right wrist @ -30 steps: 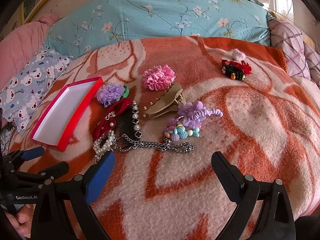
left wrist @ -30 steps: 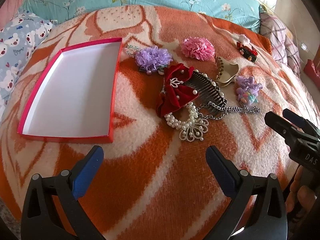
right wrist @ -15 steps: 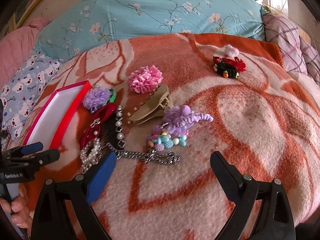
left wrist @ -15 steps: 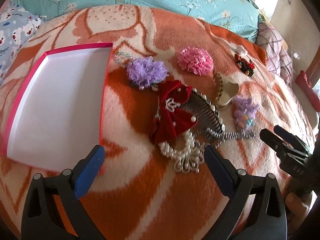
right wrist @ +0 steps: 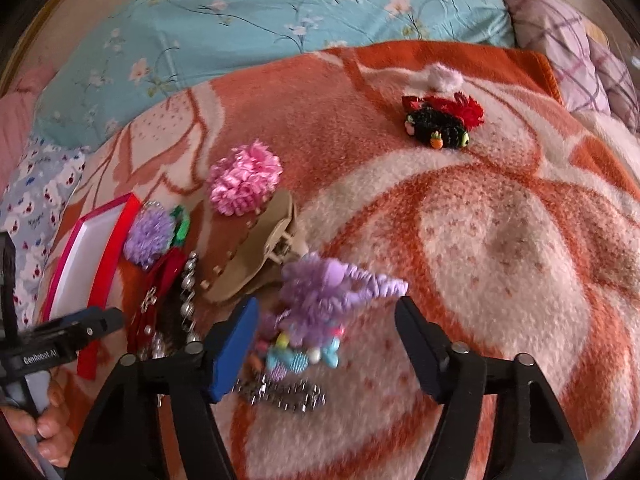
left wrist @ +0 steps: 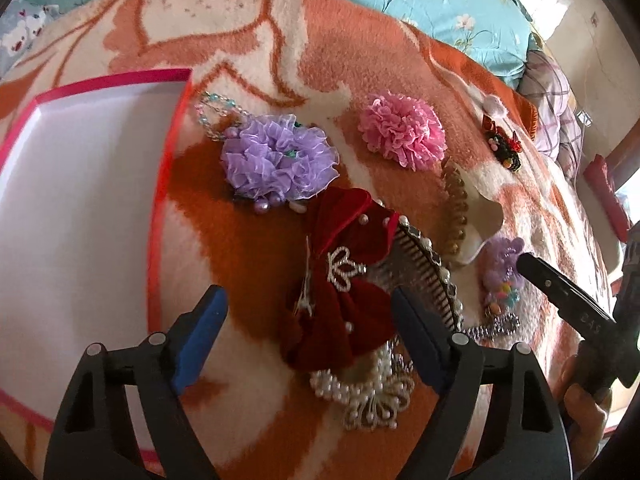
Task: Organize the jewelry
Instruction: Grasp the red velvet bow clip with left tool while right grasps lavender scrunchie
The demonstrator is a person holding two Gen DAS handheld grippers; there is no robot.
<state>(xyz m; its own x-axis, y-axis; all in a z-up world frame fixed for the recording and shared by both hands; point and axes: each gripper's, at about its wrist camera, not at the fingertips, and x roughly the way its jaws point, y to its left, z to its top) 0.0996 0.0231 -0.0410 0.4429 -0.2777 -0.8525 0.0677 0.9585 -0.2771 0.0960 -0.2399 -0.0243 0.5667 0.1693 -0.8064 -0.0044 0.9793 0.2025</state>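
Both claws hang wide open and low over the bed — the left claw (left wrist: pixel 308 332) straddling the red velvet bow (left wrist: pixel 340 276), the right claw (right wrist: pixel 326 340) around the purple beaded scrunchie (right wrist: pixel 320 300); the red box (left wrist: pixel 80 216) lies left.

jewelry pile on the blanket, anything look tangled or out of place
Yes. The red velvet bow lies on top of the dark comb and the pearl piece, so those overlap in one heap beside the red box, which holds nothing in view. The black and red clip sits apart from the rest. Nothing looks broken.
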